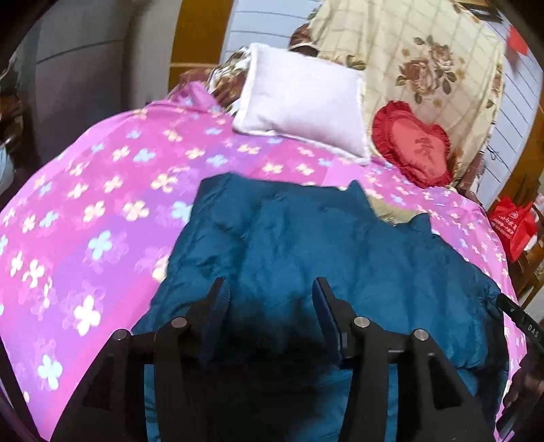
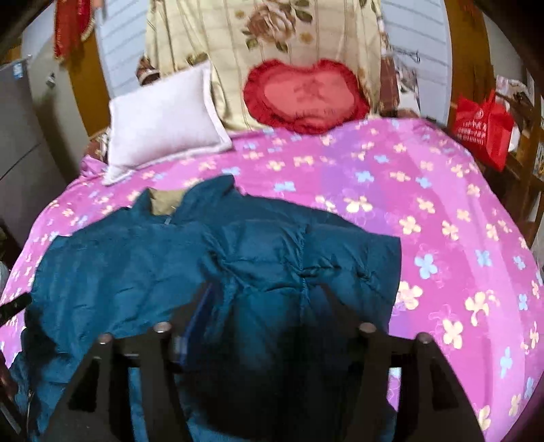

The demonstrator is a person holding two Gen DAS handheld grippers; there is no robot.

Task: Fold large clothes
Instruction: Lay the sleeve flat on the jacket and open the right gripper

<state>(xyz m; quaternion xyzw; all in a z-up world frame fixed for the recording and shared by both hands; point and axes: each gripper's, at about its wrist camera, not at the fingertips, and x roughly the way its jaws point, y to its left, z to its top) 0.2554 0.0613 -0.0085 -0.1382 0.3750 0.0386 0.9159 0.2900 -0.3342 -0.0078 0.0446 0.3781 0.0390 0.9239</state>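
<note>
Teal jacket (image 1: 340, 244), no legible label

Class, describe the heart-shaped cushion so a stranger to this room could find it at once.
Start at the bed with the pink flowered cover. At its head, beside the white pillow, a heart-shaped cushion leans on cream floral bedding. It alone is red and frilled.

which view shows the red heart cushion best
The right wrist view: the red heart cushion sits near the top centre, seen whole, leaning on the floral quilt. The left wrist view shows it smaller, off to the right beside the white pillow, though also unblocked.
</note>
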